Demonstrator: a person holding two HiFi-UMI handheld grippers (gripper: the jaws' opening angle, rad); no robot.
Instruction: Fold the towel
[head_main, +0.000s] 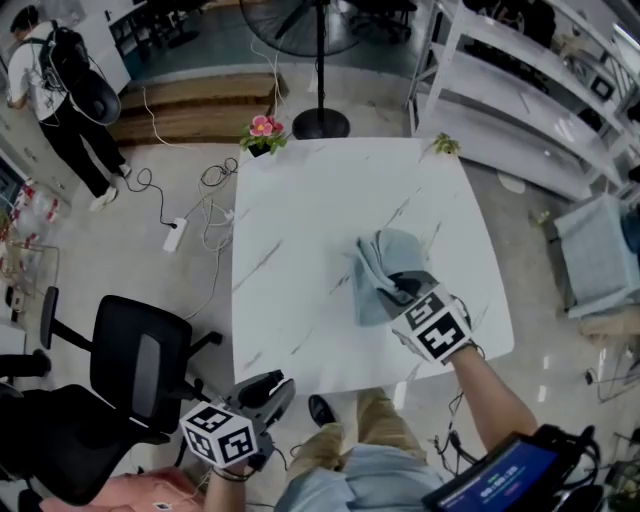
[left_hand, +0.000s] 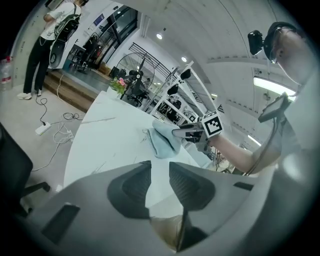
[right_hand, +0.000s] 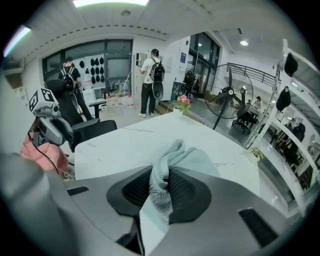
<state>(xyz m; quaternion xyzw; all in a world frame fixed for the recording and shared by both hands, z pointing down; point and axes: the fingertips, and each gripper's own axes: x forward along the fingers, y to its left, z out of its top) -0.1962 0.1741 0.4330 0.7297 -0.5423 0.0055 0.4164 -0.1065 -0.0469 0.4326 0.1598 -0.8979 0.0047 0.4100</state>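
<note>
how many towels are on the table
1. The towel lies bunched on the right half of the table, one end pinched in the right gripper. None seems hidden.

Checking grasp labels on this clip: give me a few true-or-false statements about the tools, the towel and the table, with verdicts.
1. The right tool is clamped on the light blue cloth towel. True.
2. The left tool grips the towel too. False: its jaws stand apart and empty, off the near edge of the white marble table.
3. The towel lies spread flat. False: it is bunched up.
4. Pink potted flowers stand at the table's far corner. True.
</note>
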